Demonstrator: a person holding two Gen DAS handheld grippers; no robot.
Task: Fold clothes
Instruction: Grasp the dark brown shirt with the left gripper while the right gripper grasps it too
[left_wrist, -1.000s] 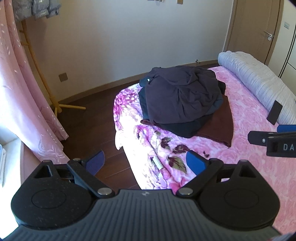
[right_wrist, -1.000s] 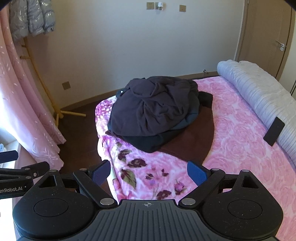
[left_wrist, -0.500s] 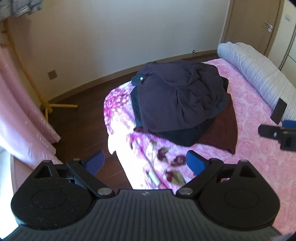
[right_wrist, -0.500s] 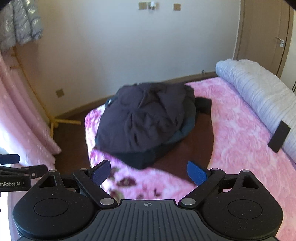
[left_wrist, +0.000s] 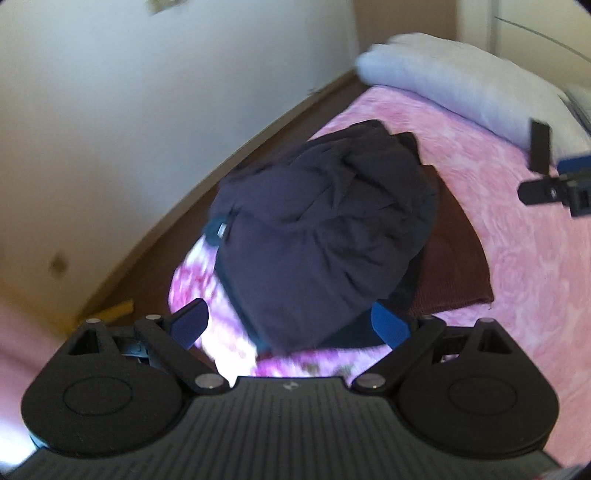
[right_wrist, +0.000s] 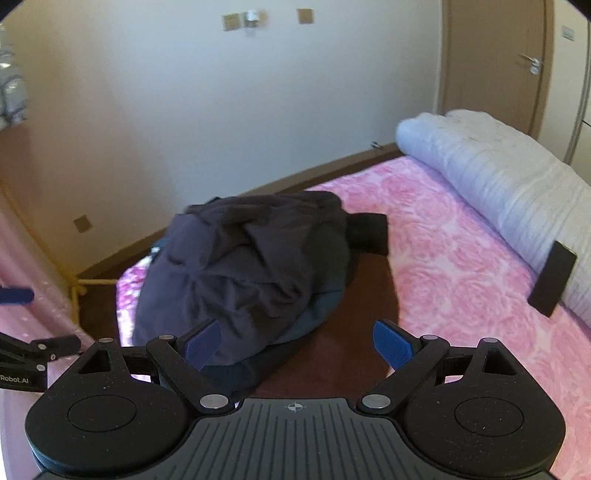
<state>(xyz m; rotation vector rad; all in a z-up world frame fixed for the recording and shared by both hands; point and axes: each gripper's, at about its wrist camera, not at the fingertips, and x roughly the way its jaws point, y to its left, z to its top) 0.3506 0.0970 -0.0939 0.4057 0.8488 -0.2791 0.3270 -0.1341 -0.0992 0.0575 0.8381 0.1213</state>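
Note:
A crumpled dark purple garment (left_wrist: 317, 236) (right_wrist: 243, 266) tops a heap of dark clothes at the bed's corner. Under it lie a darker garment (right_wrist: 314, 317) and a flat brown cloth (left_wrist: 454, 269) (right_wrist: 369, 291). My left gripper (left_wrist: 290, 326) is open just above the heap's near edge, nothing between its blue pads. My right gripper (right_wrist: 297, 345) is open too, over the heap's near right side and the brown cloth. Each gripper shows at the edge of the other's view: the right gripper (left_wrist: 554, 188), the left gripper (right_wrist: 33, 350).
The pink floral bedspread (right_wrist: 461, 266) covers the bed. A rolled pale quilt (right_wrist: 498, 173) lies along the far right side with a black flat object (right_wrist: 552, 282) leaning on it. Dark wood floor (left_wrist: 192, 225), a wall and a pink curtain (right_wrist: 22, 280) lie to the left; a door (right_wrist: 491, 59) stands beyond.
Both grippers have moved forward and down toward the clothes heap, which now fills more of each view. The left view has swung right. Both stay open.

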